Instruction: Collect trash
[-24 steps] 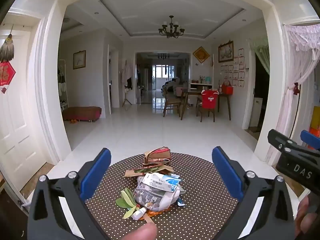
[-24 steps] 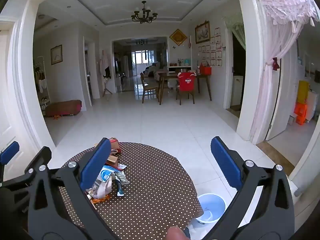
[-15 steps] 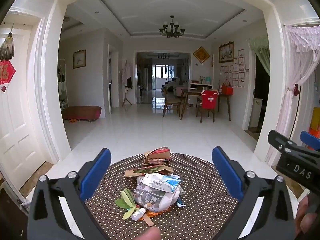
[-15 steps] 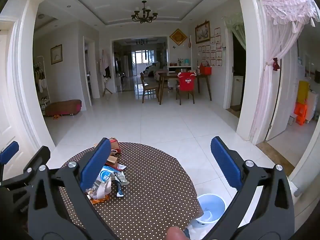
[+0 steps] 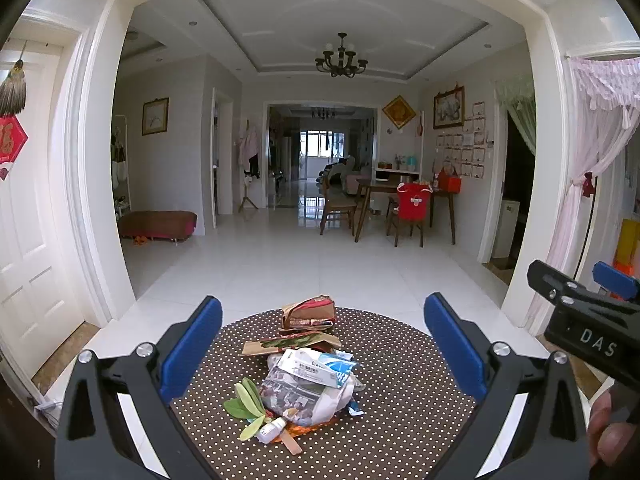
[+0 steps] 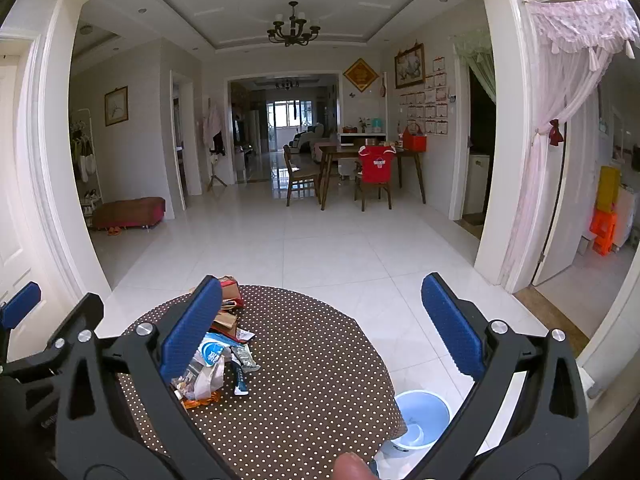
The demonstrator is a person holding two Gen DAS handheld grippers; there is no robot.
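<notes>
Almost nothing has moved since the earlier frames: both grippers hang where they were above the round table, and the trash pile lies just as it did. The left gripper [image 5: 322,344] has its blue pads spread as wide as they go, with nothing between them but air; it tips slightly down toward the heap. The right gripper [image 6: 320,320] is equally wide apart and holds nothing, hanging over the bare right half of the table.

The trash pile [image 5: 304,376] sits on the brown polka-dot tablecloth [image 5: 400,380], left of the table's centre and running from near the close edge toward the far edge. At its near end lie a few green leaves [image 5: 244,400], a small white bottle [image 5: 272,428] on its side and a flat wooden stick [image 5: 292,442]. Over them rests a crumpled printed plastic bag [image 5: 300,396] with a white and blue wrapper [image 5: 316,364] on top. Behind that is a strip of brown card [image 5: 280,344], and nearest the far edge a folded red and brown paper bag [image 5: 308,312].

On the white floor tiles, just past the table's near right edge, stands a pale blue bin [image 6: 420,416]. A fingertip [image 6: 352,464] shows at the bottom of the right wrist view.
</notes>
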